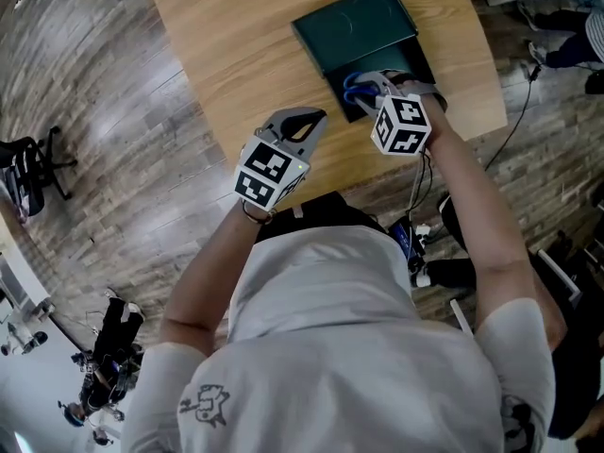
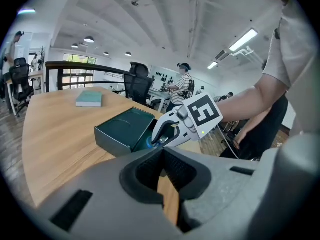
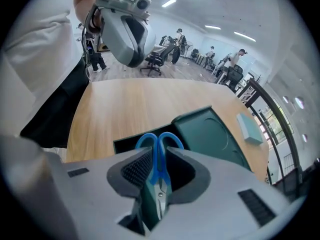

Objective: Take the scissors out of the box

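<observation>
A dark green box (image 1: 377, 88) stands open near the wooden table's (image 1: 236, 55) front edge, its lid (image 1: 354, 25) lying just beyond it. My right gripper (image 1: 370, 89) hovers over the open box, shut on the blue-handled scissors (image 1: 355, 87). In the right gripper view the scissors (image 3: 159, 184) hang between the pads of that gripper (image 3: 159, 156), handles pointing away, above the box (image 3: 125, 143) and lid (image 3: 210, 131). My left gripper (image 1: 316, 116) floats left of the box over bare table, shut and holding nothing. From the left gripper (image 2: 162, 153) I see the box (image 2: 120, 134) and the right gripper (image 2: 164, 134).
A thin teal book (image 2: 89, 99) lies at the table's far side, also the teal book (image 3: 250, 128) beyond the lid. The table's curved front edge runs just below both grippers. An office chair (image 1: 33, 173) stands on the floor at left; a cable (image 1: 514, 121) trails at right.
</observation>
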`<state>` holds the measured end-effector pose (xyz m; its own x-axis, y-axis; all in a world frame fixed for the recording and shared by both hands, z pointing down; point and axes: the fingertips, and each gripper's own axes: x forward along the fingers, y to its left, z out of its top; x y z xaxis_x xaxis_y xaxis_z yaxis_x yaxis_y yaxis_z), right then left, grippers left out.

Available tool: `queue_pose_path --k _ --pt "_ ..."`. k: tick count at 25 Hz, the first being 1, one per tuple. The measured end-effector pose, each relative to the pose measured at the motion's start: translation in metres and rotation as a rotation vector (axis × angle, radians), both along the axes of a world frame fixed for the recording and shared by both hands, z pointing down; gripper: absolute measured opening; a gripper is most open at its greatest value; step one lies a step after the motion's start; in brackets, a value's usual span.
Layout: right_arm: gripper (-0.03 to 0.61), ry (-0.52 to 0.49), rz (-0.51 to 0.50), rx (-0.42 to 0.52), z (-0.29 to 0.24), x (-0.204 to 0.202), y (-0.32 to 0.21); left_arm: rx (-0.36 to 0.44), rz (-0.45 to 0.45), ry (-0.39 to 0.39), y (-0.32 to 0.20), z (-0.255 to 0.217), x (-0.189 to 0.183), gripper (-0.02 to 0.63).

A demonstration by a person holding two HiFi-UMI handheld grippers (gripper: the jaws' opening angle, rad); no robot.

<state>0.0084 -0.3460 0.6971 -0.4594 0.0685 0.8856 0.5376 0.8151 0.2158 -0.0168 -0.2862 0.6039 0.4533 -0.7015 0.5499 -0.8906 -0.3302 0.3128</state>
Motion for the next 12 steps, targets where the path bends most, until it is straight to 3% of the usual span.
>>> queue_pose_path --k 12 --pt "0.091 -0.166 0.193 0.063 -0.079 -0.017 0.006 0.080 0.015 -0.007 0.025 -0.038 -0.020 0.005"
